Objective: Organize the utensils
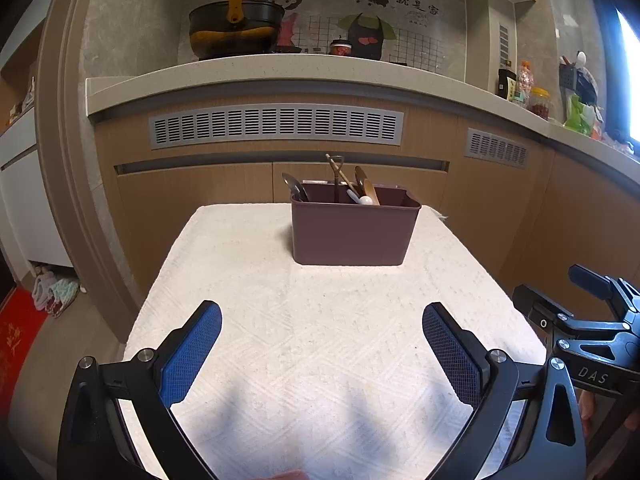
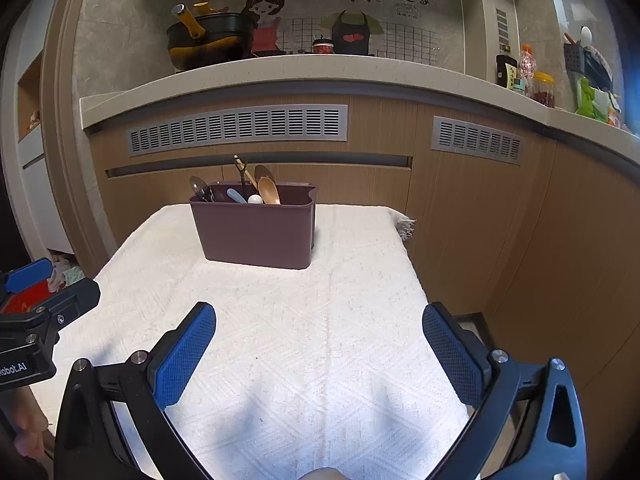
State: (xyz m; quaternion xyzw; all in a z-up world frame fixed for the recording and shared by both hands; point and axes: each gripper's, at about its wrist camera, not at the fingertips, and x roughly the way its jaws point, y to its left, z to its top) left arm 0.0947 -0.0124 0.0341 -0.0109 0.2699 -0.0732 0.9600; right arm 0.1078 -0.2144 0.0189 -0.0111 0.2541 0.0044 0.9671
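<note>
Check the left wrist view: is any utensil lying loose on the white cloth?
No: the white cloth is bare, and the spoons stand inside the brown caddy.

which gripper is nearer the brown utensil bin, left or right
Too close to call. The left gripper faces the brown utensil bin almost head-on. The right gripper sees it ahead and to its left. Both hang open above the near end of the white cloth, well short of it.

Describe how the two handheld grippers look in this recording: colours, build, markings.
Both match: the left gripper and right gripper have black angular frames with triangular cut-outs and silver bolt heads. Each finger carries a long blue pad with a fine grid texture and rounded tip. White lettering shows on the bodies: "DAS" on the right one, "obot.AI" on the left. No cables or sleeves visible.
</note>
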